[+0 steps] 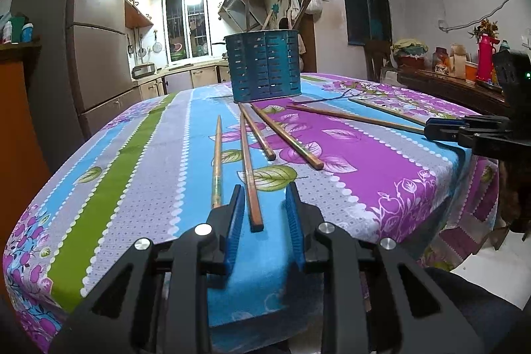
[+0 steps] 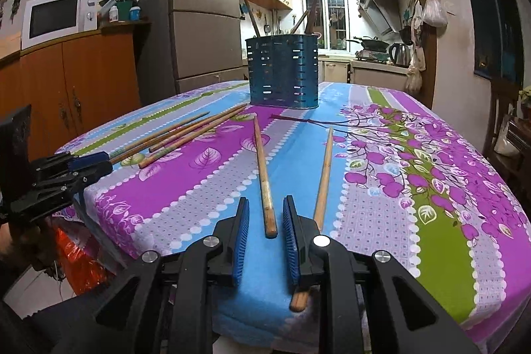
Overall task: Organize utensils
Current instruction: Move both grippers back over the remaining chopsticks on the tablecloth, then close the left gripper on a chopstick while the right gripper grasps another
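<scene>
Chopstick [image 2: 323,175] end hidden (under right tongs [image 2: 265,229]).

Left gripper [image 1: 264,204] low at the near table edge, level, jaws parted, blue pads [image 1: 236,221] facing each other, nothing clamped. Right gripper [image 2: 265,218] likewise low at the near edge, level, jaws parted, pads [image 2: 243,231] bare. Each seen side-on in the other's view, pointing inward over the table.

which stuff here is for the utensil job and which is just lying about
Job: chopsticks on the table, blue holder, both open grippers, left and right.
Lying about: microwave, kettle, red flask, hanging bag.
</scene>
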`<control>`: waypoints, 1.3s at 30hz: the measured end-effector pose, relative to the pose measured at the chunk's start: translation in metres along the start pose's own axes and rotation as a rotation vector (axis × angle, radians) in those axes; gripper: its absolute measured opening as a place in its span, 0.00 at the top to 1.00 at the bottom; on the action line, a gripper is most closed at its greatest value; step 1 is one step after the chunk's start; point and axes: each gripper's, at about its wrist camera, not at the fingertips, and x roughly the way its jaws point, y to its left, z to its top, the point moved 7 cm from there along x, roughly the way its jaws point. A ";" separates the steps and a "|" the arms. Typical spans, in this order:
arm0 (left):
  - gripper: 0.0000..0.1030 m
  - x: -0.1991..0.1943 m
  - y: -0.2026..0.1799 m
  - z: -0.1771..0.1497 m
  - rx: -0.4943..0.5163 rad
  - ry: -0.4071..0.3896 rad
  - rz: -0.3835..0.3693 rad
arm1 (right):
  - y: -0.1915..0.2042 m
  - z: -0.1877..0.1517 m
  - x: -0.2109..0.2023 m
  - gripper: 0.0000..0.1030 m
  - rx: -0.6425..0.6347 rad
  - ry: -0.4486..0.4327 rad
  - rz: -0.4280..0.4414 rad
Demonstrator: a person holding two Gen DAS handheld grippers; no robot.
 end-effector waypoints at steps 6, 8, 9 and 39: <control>0.78 0.001 -0.002 -0.001 -0.014 -0.009 0.007 | 0.013 -0.003 -0.002 0.92 -0.002 0.006 0.020; 0.79 0.000 -0.002 -0.001 -0.014 -0.013 0.007 | 0.017 -0.003 -0.002 0.92 0.007 -0.001 0.023; 0.79 0.000 -0.003 -0.001 -0.013 -0.016 0.008 | 0.018 -0.003 -0.001 0.91 0.010 -0.005 0.023; 0.92 -0.006 -0.002 -0.001 -0.084 -0.051 0.014 | 0.019 0.002 -0.012 0.93 0.020 -0.082 -0.026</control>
